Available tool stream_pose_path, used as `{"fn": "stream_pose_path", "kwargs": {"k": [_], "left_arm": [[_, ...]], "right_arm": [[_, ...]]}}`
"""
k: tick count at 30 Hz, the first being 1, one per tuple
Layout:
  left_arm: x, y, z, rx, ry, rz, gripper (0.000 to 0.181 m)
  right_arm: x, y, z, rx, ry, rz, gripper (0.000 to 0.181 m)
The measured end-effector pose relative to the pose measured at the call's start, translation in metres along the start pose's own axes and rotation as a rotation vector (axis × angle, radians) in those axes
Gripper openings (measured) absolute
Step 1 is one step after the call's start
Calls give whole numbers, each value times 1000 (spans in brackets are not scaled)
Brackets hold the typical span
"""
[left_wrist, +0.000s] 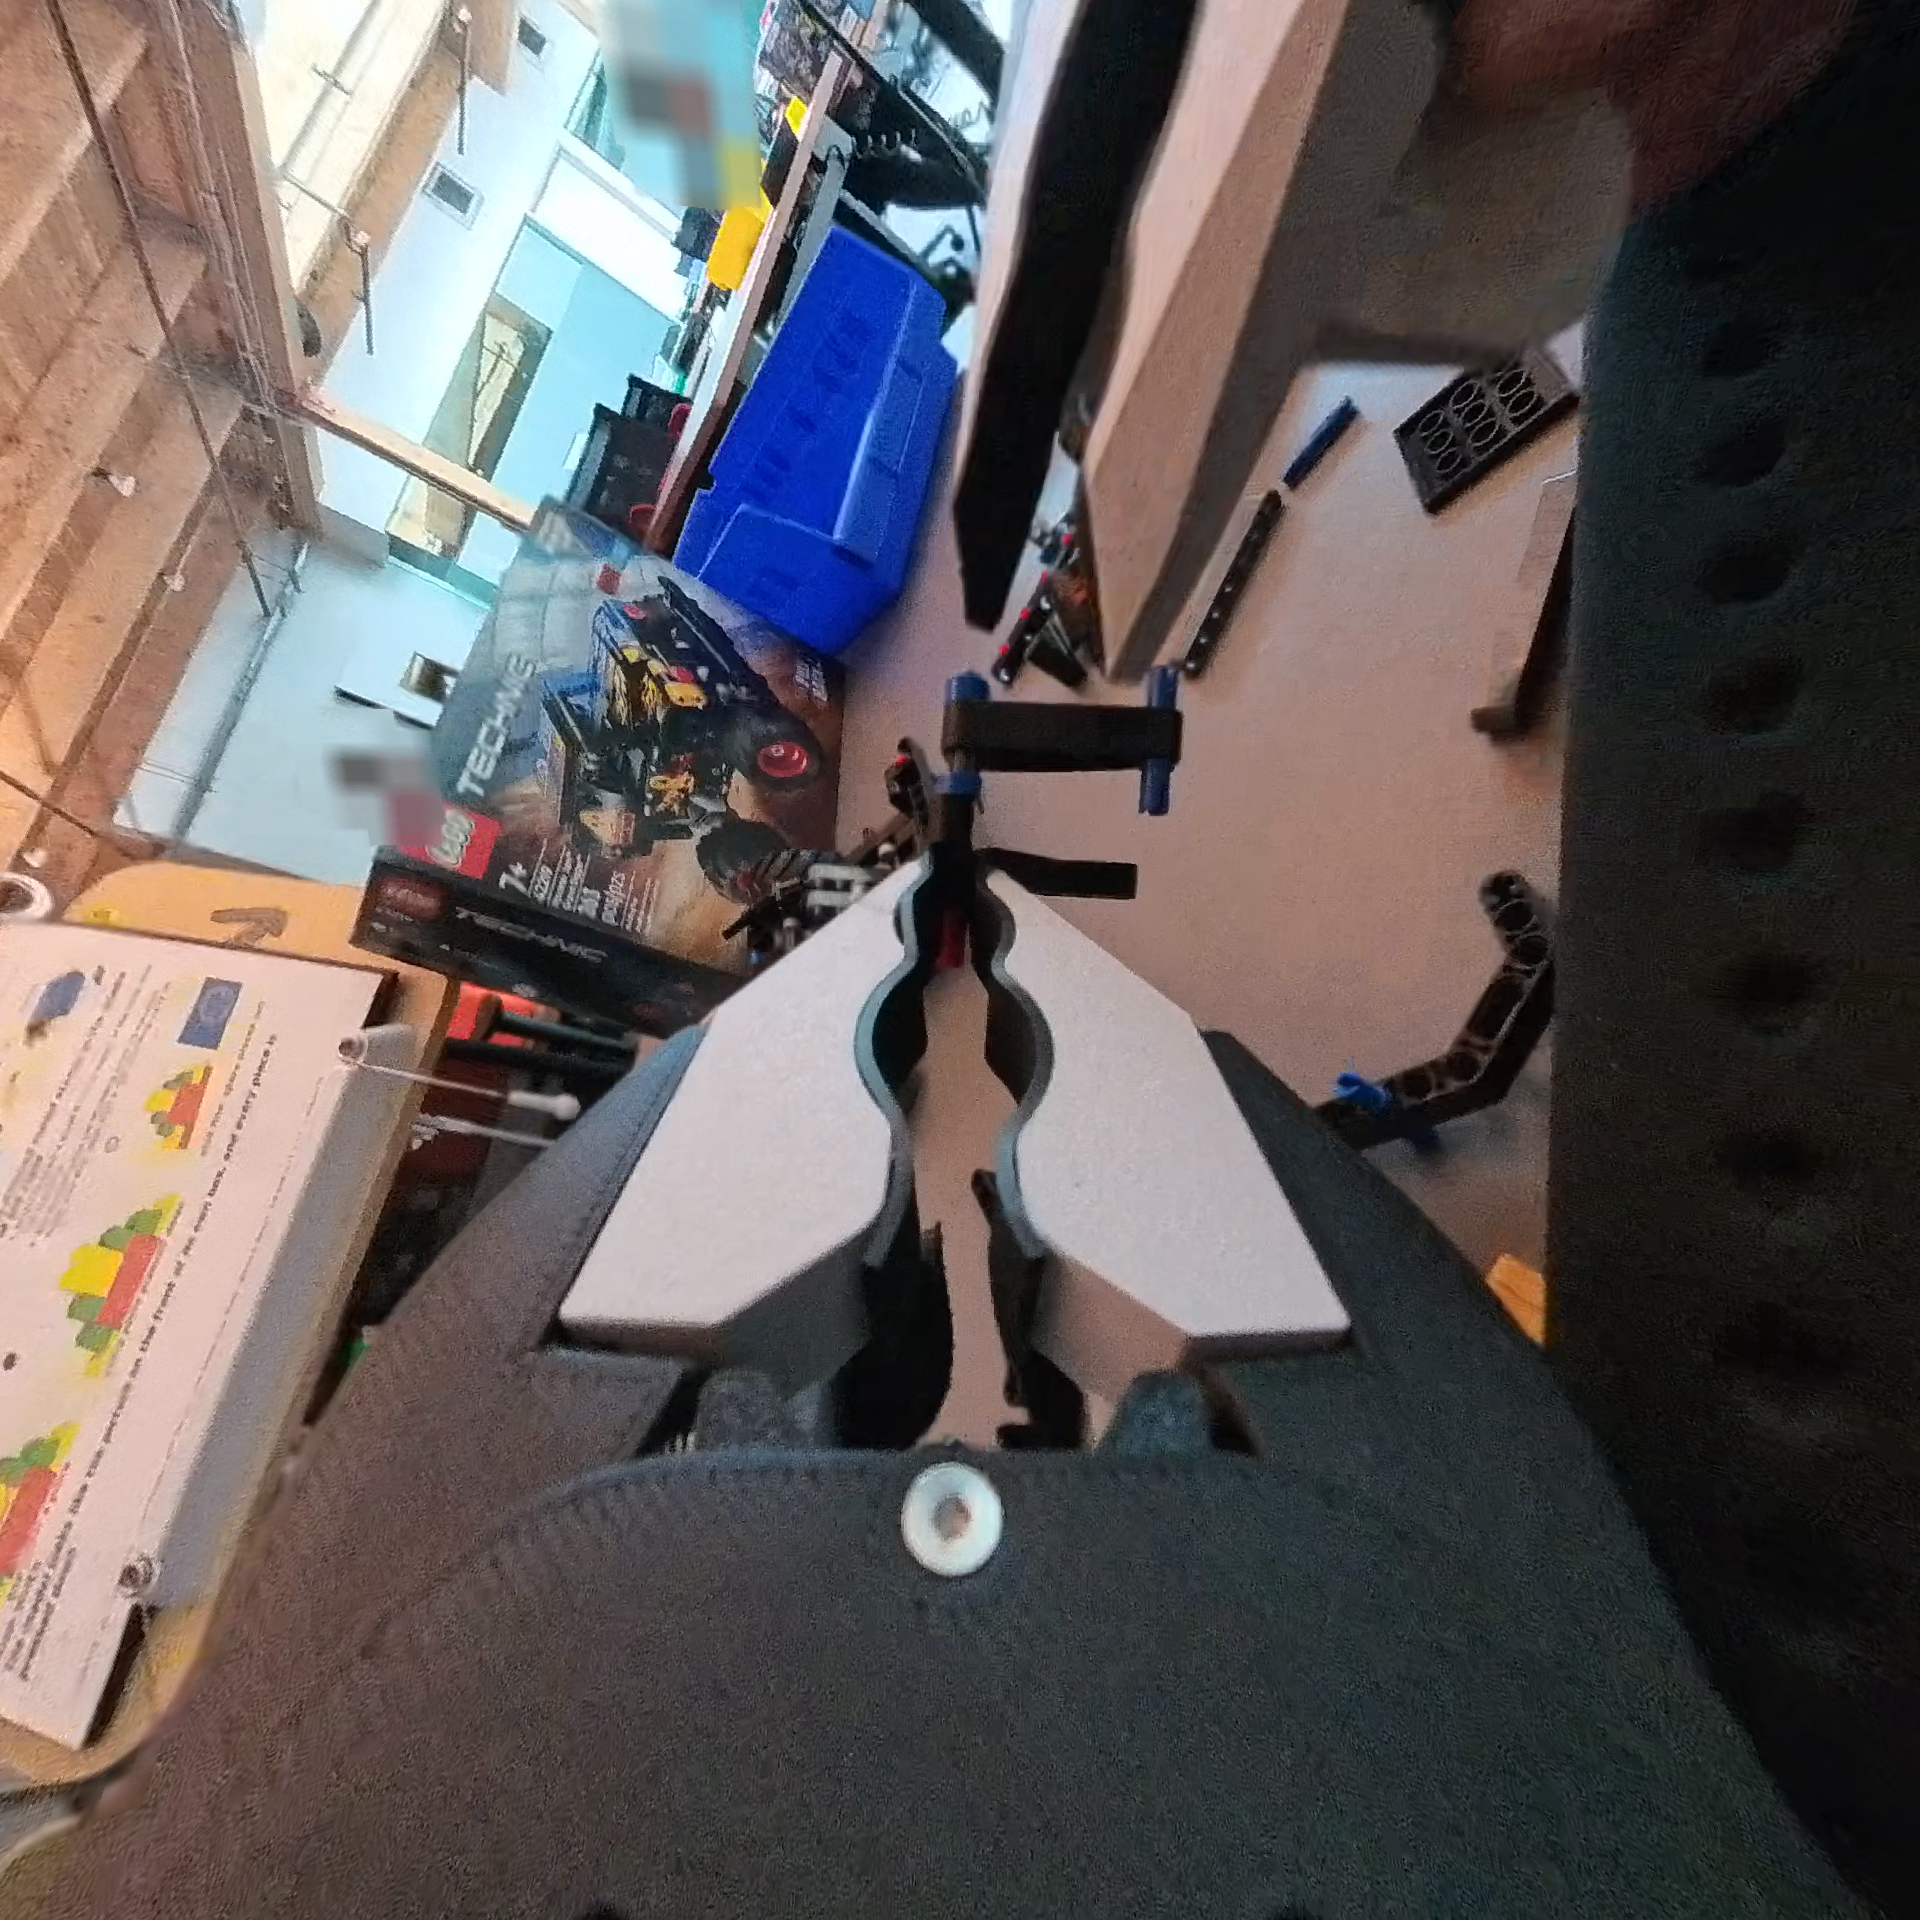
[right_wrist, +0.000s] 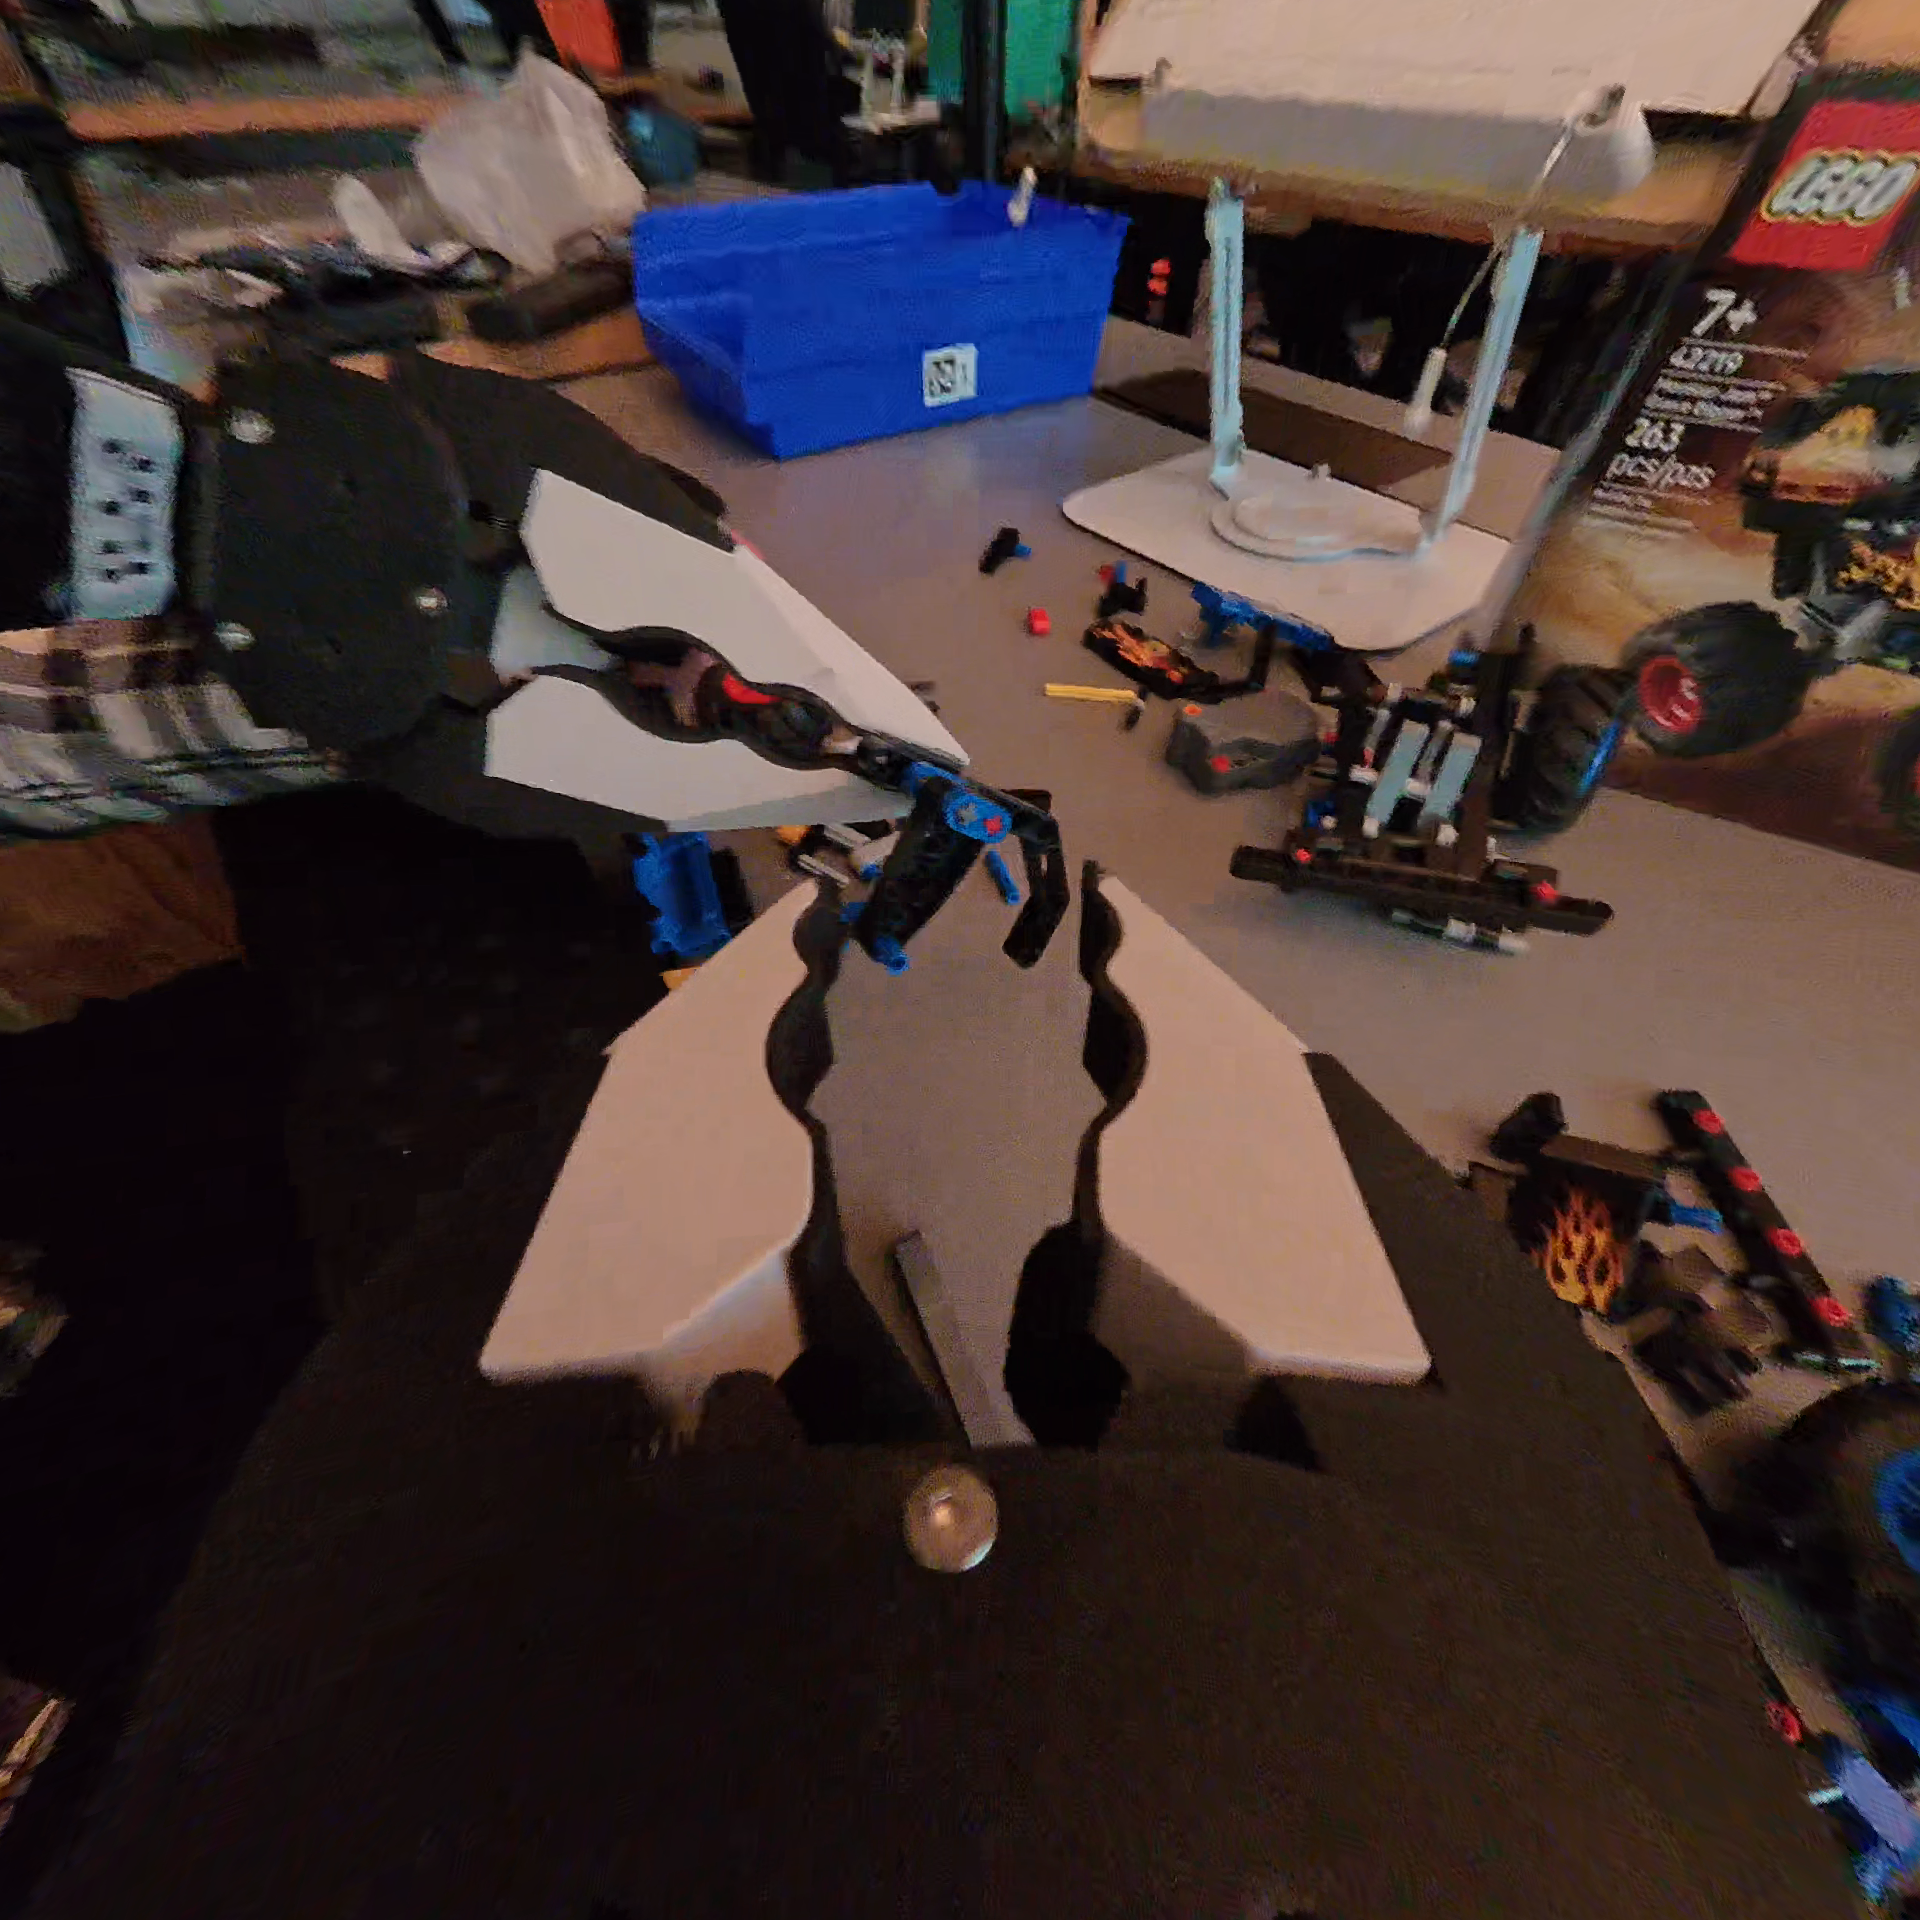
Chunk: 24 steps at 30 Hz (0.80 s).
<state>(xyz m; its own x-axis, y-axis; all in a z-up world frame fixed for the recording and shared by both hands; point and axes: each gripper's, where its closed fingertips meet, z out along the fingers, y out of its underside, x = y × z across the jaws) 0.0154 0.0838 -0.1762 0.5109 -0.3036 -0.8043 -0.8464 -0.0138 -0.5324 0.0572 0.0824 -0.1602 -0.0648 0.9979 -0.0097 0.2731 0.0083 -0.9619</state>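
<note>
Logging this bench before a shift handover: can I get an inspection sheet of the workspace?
Surface: grey tabletop, scattered with parts.
Job's things: small black-and-blue brick assembly, held off the table; half-built black toy chassis standing on the table.
Clutter: loose red brick, yellow axle, flame-printed panel, black plate.
Grippers: left gripper shut on the brick assembly; right gripper open, its tips beside that assembly.
Cables: nothing seen.
Surroundings: blue bin, toy set box, white stand carrying a board.
</note>
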Motion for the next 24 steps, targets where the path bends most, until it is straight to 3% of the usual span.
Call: {"fn": "stream_pose_path", "kwargs": {"k": [1, 3, 5, 10, 14, 19, 24], "left_arm": [[3, -8, 0, 19, -10, 40, 1], [9, -20, 2, 38, -27, 114, 2], [9, -21, 1, 40, -52, 163, 1], [3, -30, -6, 111, -75, 138, 3], [-1, -32, -9, 148, -54, 81, 46], [15, -41, -9, 189, 37, 68, 18], [5, -46, -13, 209, 22, -44, 10]], "right_arm": [[3, 3, 5, -24, 21, 2, 50], [-6, 3, 12, -28, -47, 45, 42], [-9, 1, 14, -26, -89, 61, 22], [-13, -6, 11, 23, -179, 102, 19], [-25, -7, 10, 44, -229, 52, 20], [-40, -5, 17, 37, -268, -16, 20], [-43, -21, 15, 133, -257, 4, 19]]}}
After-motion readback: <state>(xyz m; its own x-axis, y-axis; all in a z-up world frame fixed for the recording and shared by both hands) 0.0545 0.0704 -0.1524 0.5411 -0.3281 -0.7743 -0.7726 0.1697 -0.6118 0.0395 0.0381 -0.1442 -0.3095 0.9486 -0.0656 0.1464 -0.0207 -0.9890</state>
